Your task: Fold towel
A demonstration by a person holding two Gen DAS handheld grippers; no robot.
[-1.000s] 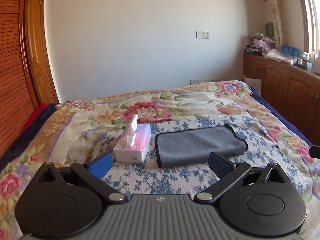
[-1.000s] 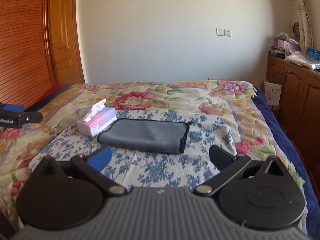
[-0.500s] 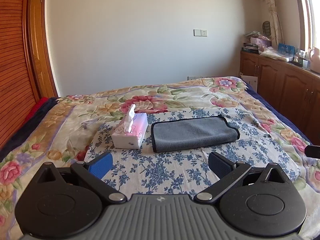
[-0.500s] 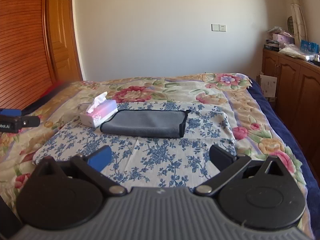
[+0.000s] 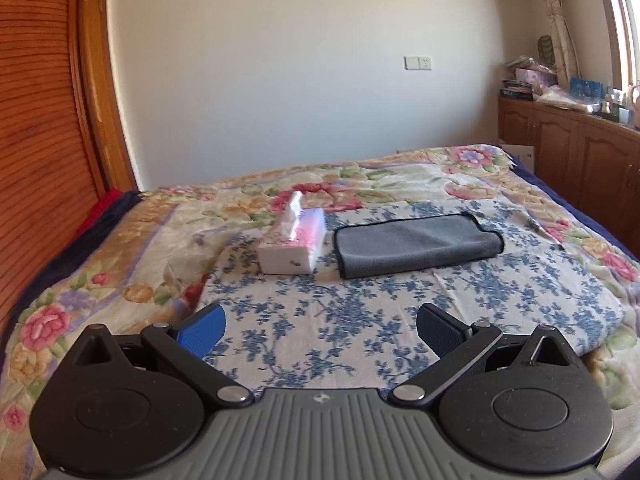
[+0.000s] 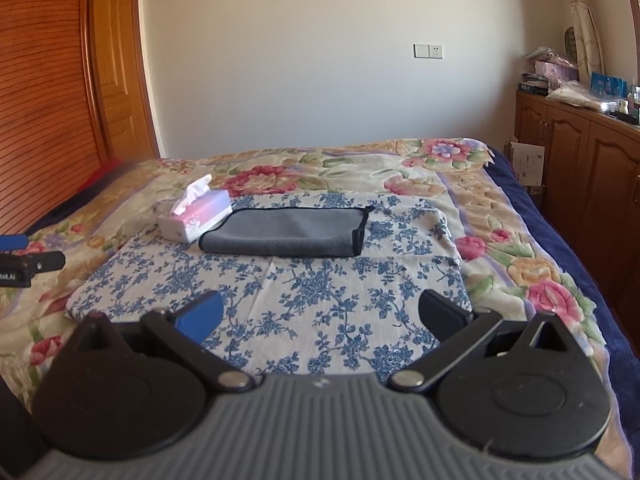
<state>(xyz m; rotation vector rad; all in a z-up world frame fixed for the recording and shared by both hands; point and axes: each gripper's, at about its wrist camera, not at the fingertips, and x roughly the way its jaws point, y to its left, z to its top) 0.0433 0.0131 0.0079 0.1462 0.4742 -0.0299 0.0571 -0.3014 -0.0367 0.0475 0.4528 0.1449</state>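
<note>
Two grippers, both empty. Our left gripper (image 5: 321, 324) had its blue-padded fingers (image 5: 204, 330) spread wide with nothing between them; the right gripper (image 6: 320, 316) stood the same, fingers (image 6: 442, 314) wide apart, holding nothing. Both hung above the near part of the blue-and-white flowered cloth (image 5: 360, 320), well short of the work.

Beyond the fingers, the grey microfibre towel with dark edging (image 6: 286, 232) lay flat on that cloth, toward its far side. It showed as a long narrow rectangle. On the right wrist view its right end looked doubled, with a layered dark edge, so we judged at least one fold was in it; how many layers we could not tell. Just beside its left end sat a white-and-pink tissue box (image 5: 294, 246) with a tissue standing up; whether box and towel touched we could not make out.

Under all of it, the cream quilt with large pink flowers (image 6: 520, 264) covered the bed. A brown wooden cabinet (image 6: 580, 160) ran along the right wall.

Our reading: the towel sat neat and squared, neither gripper engaged. Either the folding was finished or one more halving remained; the pictures did not settle which.
</note>
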